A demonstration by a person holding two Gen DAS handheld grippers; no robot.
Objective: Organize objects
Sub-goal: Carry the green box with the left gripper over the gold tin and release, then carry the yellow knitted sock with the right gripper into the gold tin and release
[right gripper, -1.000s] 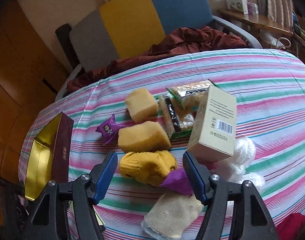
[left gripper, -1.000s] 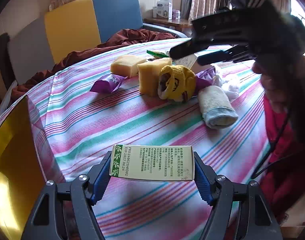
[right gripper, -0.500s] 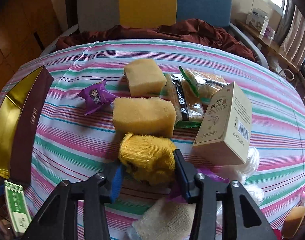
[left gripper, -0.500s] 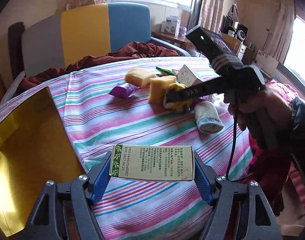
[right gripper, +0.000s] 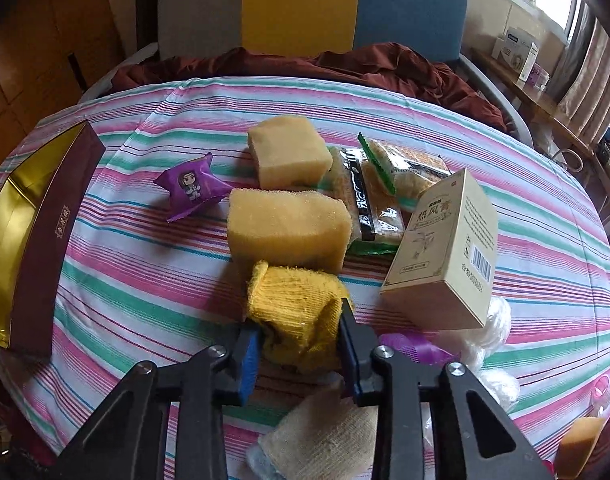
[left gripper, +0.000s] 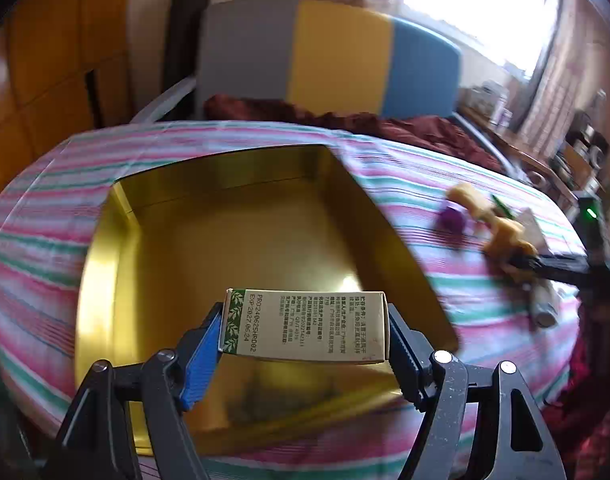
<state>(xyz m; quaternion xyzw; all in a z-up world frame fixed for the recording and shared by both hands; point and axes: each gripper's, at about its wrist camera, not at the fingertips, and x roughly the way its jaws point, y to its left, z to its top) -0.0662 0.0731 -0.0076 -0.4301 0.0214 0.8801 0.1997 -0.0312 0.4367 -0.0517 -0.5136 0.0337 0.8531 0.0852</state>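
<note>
My left gripper is shut on a small cream carton with a green leaf band and holds it over the open gold-lined box. That box appears in the right wrist view as a maroon-walled box at the table's left edge. My right gripper points down at the pile. Its jaws are closing, with a rolled yellow cloth between them and both pads pressing into it. The left wrist view shows the right gripper's black body, blurred, at the far right.
Behind the yellow cloth lie two yellow sponges, a purple sweet packet, snack packs and an upright cream carton. A pale rolled cloth lies below the gripper. A chair with a dark red blanket stands behind the striped table.
My left gripper swung left with the carton, from over the striped cloth to above the gold box. My right gripper dropped onto the yellow cloth and closed on it.
</note>
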